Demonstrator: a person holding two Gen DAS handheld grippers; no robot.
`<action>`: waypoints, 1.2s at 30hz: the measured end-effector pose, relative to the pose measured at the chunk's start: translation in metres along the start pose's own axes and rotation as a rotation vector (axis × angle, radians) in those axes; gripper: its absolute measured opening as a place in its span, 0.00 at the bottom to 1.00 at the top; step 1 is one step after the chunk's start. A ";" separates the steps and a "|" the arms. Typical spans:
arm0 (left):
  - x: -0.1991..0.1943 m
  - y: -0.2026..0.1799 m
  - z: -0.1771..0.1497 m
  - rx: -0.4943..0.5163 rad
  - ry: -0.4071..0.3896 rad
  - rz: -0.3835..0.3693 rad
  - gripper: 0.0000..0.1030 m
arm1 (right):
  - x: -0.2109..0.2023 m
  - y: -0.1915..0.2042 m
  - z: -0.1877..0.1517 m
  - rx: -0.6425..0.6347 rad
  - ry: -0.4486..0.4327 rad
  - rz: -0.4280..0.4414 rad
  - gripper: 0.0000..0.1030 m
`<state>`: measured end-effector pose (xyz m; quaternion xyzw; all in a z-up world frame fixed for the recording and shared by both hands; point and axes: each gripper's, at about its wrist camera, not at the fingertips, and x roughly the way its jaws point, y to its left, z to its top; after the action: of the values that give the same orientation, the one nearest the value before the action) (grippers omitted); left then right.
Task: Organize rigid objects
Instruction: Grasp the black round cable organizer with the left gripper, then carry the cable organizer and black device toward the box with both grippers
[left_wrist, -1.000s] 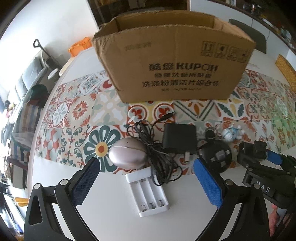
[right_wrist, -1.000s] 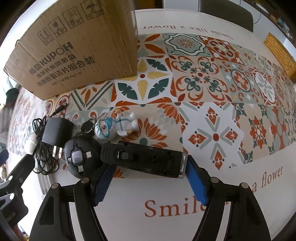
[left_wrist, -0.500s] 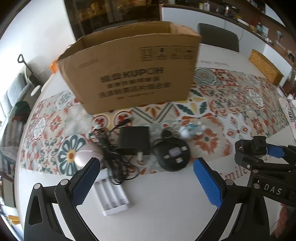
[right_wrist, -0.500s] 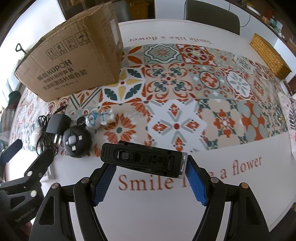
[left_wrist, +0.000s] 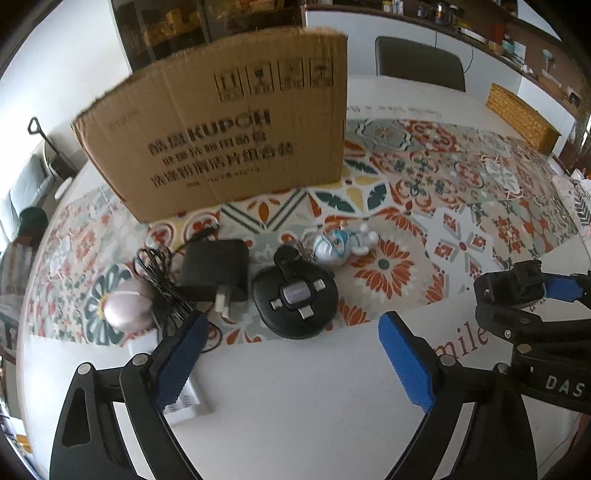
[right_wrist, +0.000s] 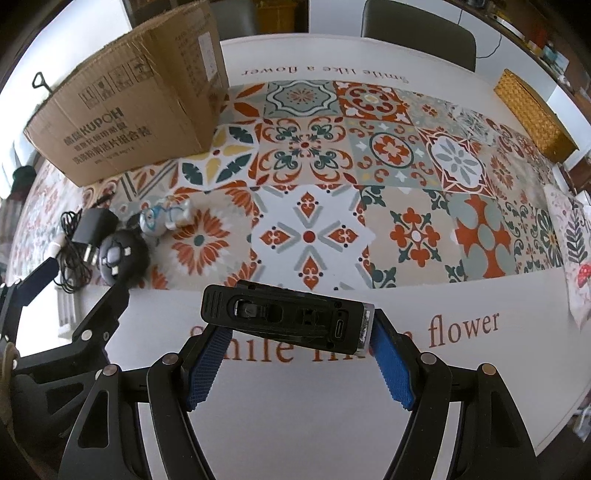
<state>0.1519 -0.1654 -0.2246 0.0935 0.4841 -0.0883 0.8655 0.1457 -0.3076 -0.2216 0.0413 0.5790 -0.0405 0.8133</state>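
Note:
My left gripper (left_wrist: 291, 354) hangs over the white table, its jaws closing, pads touching nothing. Just ahead of its tips lies a round black device (left_wrist: 295, 302) with grey buttons. Beside that are a black adapter (left_wrist: 216, 266) with tangled cable, a silver egg-shaped object (left_wrist: 127, 306) and a small blue-white toy figure (left_wrist: 340, 243). A white battery charger (left_wrist: 184, 402) is half hidden behind the left finger. My right gripper (right_wrist: 295, 336) is shut on a long black rectangular device (right_wrist: 288, 321), held above the table. An open cardboard box (left_wrist: 229, 147) stands behind the items.
A patterned tile runner (right_wrist: 406, 166) crosses the white table. A wicker basket (right_wrist: 532, 114) sits at the far right, with a dark chair (right_wrist: 417, 29) behind the table. The left gripper (right_wrist: 55, 295) shows at the left of the right wrist view.
My left gripper has shifted right, from over the charger and egg to facing the round device, and its jaws have narrowed. My right gripper has carried the black device up and away from the pile.

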 end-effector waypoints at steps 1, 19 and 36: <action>0.004 -0.001 0.000 -0.003 0.008 -0.007 0.90 | 0.001 0.000 0.000 -0.005 0.004 0.003 0.72; 0.040 -0.004 0.005 -0.034 0.021 -0.033 0.76 | 0.015 0.008 0.004 -0.055 0.030 0.002 0.72; 0.047 0.006 0.009 -0.043 -0.019 -0.066 0.55 | 0.027 0.015 0.009 -0.053 0.035 0.034 0.72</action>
<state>0.1849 -0.1647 -0.2601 0.0578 0.4807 -0.1071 0.8684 0.1651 -0.2946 -0.2441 0.0303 0.5934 -0.0107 0.8042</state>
